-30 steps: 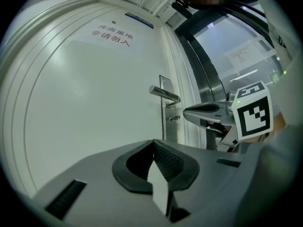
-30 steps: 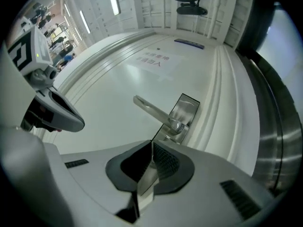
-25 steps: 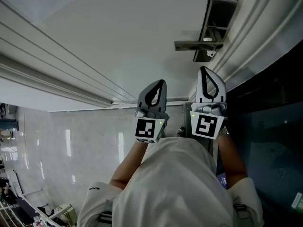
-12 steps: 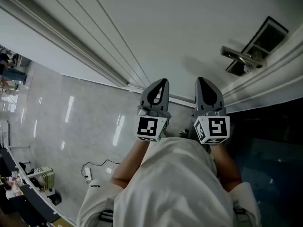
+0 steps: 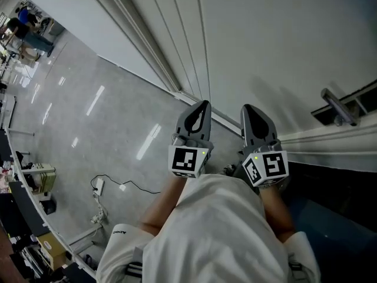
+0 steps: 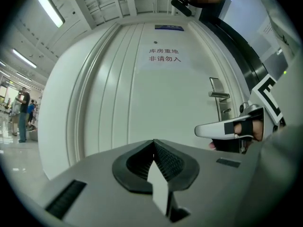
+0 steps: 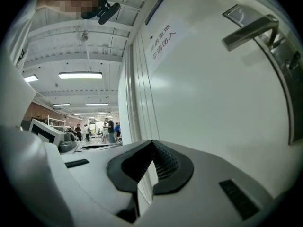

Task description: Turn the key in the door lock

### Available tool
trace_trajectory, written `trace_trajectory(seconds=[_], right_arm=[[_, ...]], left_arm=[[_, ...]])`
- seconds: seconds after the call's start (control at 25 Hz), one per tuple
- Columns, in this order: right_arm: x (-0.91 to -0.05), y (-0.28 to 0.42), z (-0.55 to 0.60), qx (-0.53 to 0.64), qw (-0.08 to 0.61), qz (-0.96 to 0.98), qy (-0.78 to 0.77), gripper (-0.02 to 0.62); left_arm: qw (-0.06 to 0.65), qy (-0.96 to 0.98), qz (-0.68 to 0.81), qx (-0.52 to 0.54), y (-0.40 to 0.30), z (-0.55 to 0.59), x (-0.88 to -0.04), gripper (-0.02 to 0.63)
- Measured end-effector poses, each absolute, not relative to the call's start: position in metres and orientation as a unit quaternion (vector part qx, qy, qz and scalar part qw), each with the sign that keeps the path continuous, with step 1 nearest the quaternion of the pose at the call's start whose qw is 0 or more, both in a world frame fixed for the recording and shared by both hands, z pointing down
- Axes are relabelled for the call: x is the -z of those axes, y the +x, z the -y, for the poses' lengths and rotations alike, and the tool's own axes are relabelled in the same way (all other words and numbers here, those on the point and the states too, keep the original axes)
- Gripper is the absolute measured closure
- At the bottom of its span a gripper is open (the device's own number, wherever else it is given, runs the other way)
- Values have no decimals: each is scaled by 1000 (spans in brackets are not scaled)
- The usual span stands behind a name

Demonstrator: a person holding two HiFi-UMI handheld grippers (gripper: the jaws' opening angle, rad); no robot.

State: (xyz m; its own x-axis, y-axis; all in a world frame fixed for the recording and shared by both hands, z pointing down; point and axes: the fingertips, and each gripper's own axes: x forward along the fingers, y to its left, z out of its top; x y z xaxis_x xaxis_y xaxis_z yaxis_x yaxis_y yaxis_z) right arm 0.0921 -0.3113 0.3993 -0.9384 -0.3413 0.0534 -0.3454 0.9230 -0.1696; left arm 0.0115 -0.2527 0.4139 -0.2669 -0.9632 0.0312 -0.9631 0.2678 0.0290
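A white door [image 5: 265,34] fills the head view, with its metal lever handle [image 5: 337,106] at the right edge. In the left gripper view the handle [image 6: 219,95] sits on a lock plate [image 6: 221,110]; whether a key sits in it is too small to tell. The right gripper view shows the handle [image 7: 248,31] at upper right. My left gripper [image 5: 199,112] and right gripper [image 5: 251,114] are held side by side near my body, both shut and empty, well short of the handle. The right gripper [image 6: 198,131] also shows from the side in the left gripper view.
Red characters [image 6: 164,56] are printed on the door. A glossy floor [image 5: 88,122] stretches left, with a cable and power strip [image 5: 99,186] on it. Desks and people [image 5: 23,22] are far off at upper left. A dark glass panel [image 5: 341,217] borders the door's right side.
The head view has swung, so the door handle slid from top centre to the right edge and more floor shows at left. The right gripper's marker cube has rolled. Both grippers stay shut.
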Motion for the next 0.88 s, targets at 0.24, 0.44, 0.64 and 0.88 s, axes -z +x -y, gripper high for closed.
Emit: trace_trajectory(seconds=[0.24,0.44,0.64,0.88], right_arm=[[-397,63,280,-100,15,984,145,592],[-407,42,272,-113,26,983,140,592],[-405,13,258,-104,29,985,135,592],[-404,-19,245,-96,37,987,127,594]], left_arm=[[30,584,811,-4,-15,225,-415,597],[31,581,813,-1,-33,217,-418,597],[39,576,817,1,-62,202,-420,597],[41,564,825,8,-97,185,-420,597]])
